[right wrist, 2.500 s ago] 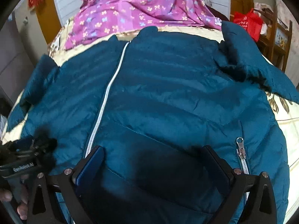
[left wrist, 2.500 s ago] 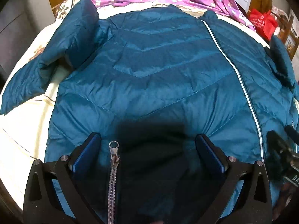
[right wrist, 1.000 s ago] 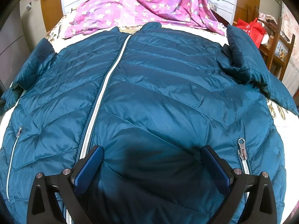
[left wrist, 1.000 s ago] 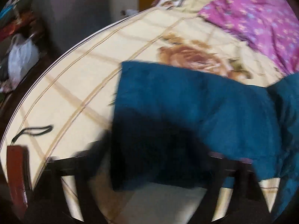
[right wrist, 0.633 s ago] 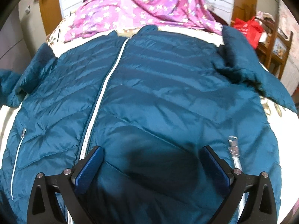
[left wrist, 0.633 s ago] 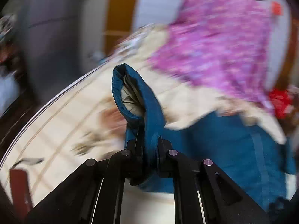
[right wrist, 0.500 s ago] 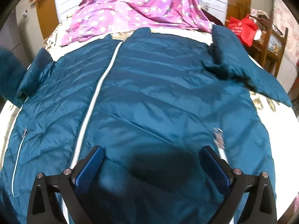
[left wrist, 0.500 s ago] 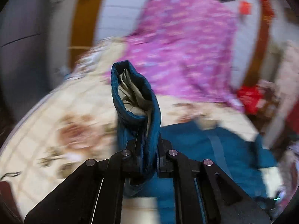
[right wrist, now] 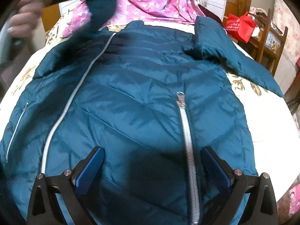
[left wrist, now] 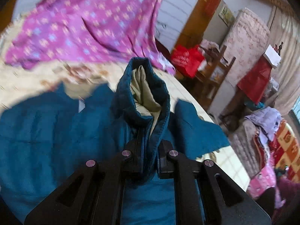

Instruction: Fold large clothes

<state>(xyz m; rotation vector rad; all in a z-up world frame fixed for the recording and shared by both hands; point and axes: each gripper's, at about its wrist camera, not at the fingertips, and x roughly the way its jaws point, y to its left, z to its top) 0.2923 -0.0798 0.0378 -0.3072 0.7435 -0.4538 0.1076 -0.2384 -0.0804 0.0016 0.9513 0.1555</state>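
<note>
The jacket (right wrist: 142,101) lies zipped and face up across the bed (right wrist: 266,131), body flat and unfolded, so the fold has barely begun. The left gripper (left wrist: 149,157) is clamped on the cuff (left wrist: 144,93) of one sleeve, pale lining showing, and holds it lifted above the jacket's chest; in the right view that sleeve hangs in the air near the collar. The other sleeve (right wrist: 230,56) sprawls out toward the bed's right edge, not yet brought in. The right gripper (right wrist: 152,168) hovers over the hem with its jaws wide apart, gripping nothing, one pocket zip (right wrist: 185,131) running between them. Left to do, by my reading: lay both sleeves in, then fold the body. Bare bed on the right gives some room; a purple sheet (right wrist: 159,1) crowds the collar end.
</note>
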